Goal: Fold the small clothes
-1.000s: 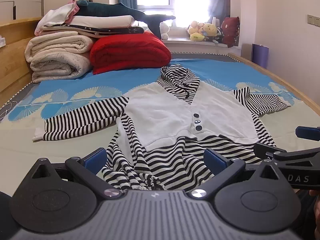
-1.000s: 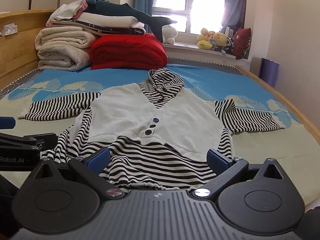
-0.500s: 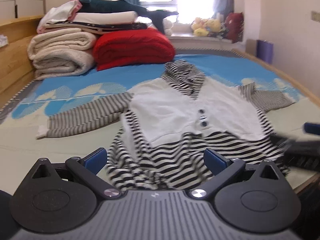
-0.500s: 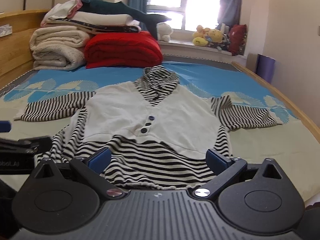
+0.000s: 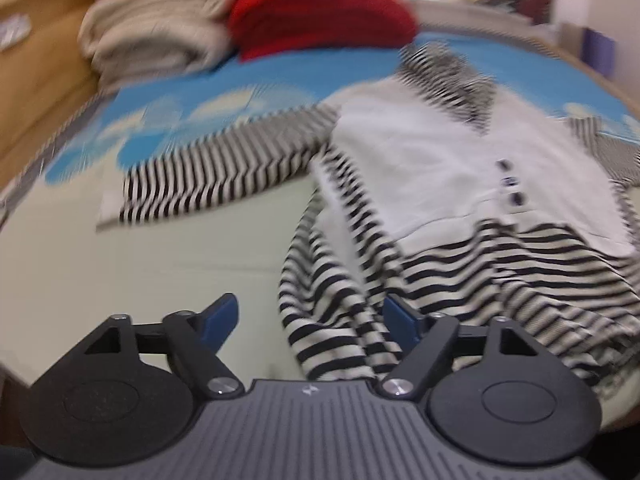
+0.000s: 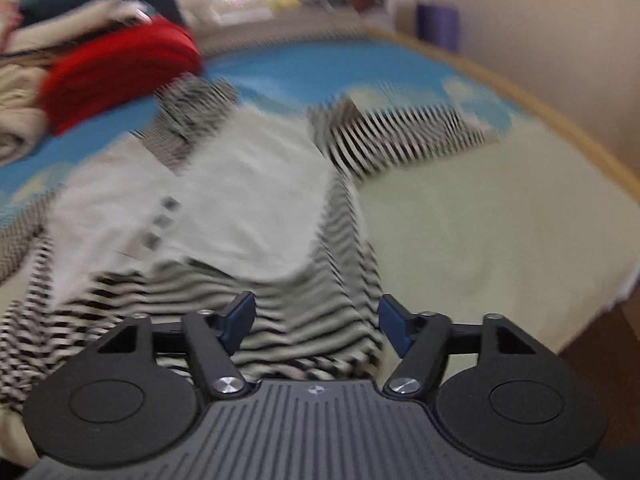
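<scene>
A small black-and-white striped top with a white vest front [image 5: 432, 168] lies spread face up on the bed, sleeves out to both sides. My left gripper [image 5: 308, 320] is open, just above the bunched lower-left hem [image 5: 336, 336]. My right gripper [image 6: 316, 320] is open over the lower-right hem [image 6: 304, 328] of the same top [image 6: 240, 208]. Both views are motion-blurred. Neither gripper holds cloth.
The bed has a pale green and blue sheet [image 5: 120, 264]. A red folded quilt [image 5: 320, 12] and beige blankets [image 5: 160, 36] are stacked at the head. A wooden bed rail [image 6: 560, 128] runs along the right, with the mattress edge [image 6: 600, 292] close by.
Both grippers have dropped and moved forward toward the hem of the top, the left one swinging left and the right one swinging right. Each other's gripper has left the views.
</scene>
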`<state>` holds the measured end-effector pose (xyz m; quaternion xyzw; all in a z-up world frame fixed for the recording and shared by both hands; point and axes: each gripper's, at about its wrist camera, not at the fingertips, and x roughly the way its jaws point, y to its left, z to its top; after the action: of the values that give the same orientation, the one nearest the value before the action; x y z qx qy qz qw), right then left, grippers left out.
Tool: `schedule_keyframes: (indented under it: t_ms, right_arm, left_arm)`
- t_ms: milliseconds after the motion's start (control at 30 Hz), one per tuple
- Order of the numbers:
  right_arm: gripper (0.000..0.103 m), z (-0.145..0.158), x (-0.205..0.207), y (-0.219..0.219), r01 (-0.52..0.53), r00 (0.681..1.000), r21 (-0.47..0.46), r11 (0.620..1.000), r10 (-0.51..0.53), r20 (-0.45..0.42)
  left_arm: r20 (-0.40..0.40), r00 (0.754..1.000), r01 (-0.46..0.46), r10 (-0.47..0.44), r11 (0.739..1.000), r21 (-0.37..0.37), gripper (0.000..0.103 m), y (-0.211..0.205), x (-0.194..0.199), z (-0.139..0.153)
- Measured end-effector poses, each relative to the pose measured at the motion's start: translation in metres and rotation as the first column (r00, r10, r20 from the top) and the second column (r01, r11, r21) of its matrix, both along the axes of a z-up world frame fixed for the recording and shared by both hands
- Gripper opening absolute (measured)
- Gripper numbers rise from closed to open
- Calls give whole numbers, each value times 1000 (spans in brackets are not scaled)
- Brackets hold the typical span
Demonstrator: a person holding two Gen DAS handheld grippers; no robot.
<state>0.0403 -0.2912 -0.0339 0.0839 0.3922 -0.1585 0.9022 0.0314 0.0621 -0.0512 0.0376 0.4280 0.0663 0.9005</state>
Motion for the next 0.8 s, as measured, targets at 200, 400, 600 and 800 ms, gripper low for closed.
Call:
schedule_keyframes:
  t_ms: [200,400,600,800]
  right_arm:
    - [72,-49,13,-20,107,982,110,988,-87,-170]
    - [71,-67,20,-9,35,973,90,995,-13,-231]
    - [10,-63,19,-11,11,980,106,994,11,-198]
    - [4,-44,6,-21,35,994,90,995,-26,-102]
  left_arm:
    - [-96,992,-86,79,994,-66,86,10,22,-29]
    - [-172,981,-103,91,993,-63,73,9,26,-49]
    - [-194,981,-16,8,999,-44,9,-4,17,-53]
    - [-160,986,32,-42,997,-64,7,-4,-4,-32]
